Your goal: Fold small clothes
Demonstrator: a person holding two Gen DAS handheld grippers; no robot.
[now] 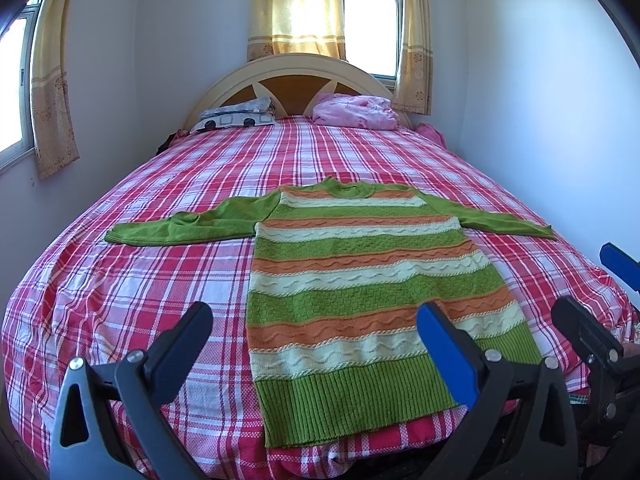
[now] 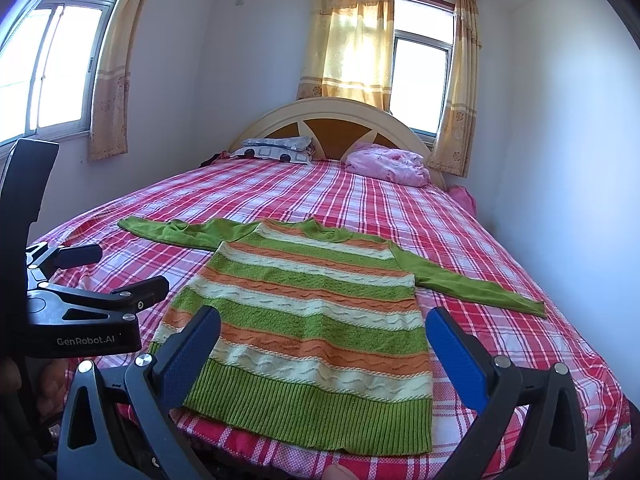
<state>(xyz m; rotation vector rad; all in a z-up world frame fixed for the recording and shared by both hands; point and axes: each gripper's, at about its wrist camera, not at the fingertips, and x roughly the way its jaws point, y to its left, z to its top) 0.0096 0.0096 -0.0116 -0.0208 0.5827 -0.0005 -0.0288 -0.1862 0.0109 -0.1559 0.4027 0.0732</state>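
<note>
A: Start with the biggest thing. What carries the work?

B: The bed (image 1: 160, 208), under a red and white checked sheet. At the headboard lie a patterned pillow (image 1: 236, 116) and a bunched pink blanket (image 1: 354, 112), both well apart from the work.

A: And the garment?

B: A striped sweater (image 2: 304, 320), green, orange and cream, lies flat near the foot of the bed, hem toward the cameras and collar toward the headboard. Both sleeves are spread out sideways: the left sleeve (image 1: 176, 228) and the right sleeve (image 2: 480, 290).

A: The claws?

B: The left claw (image 1: 316, 344) hangs over the hem's left part, fingers wide apart, holding nothing. The right claw (image 2: 324, 354) hangs over the hem too, fingers equally spread and empty. Whether either fingertip brushes the knit I can't say; the fisheye distorts the edges.

A: So which step is this?

B: I'd judge the very beginning: the garment is laid out, no fold made. The next move probably calls for each claw to travel out to a sleeve or side edge, close on a single layer, and bring it across the body without dragging the rest askew.
</note>
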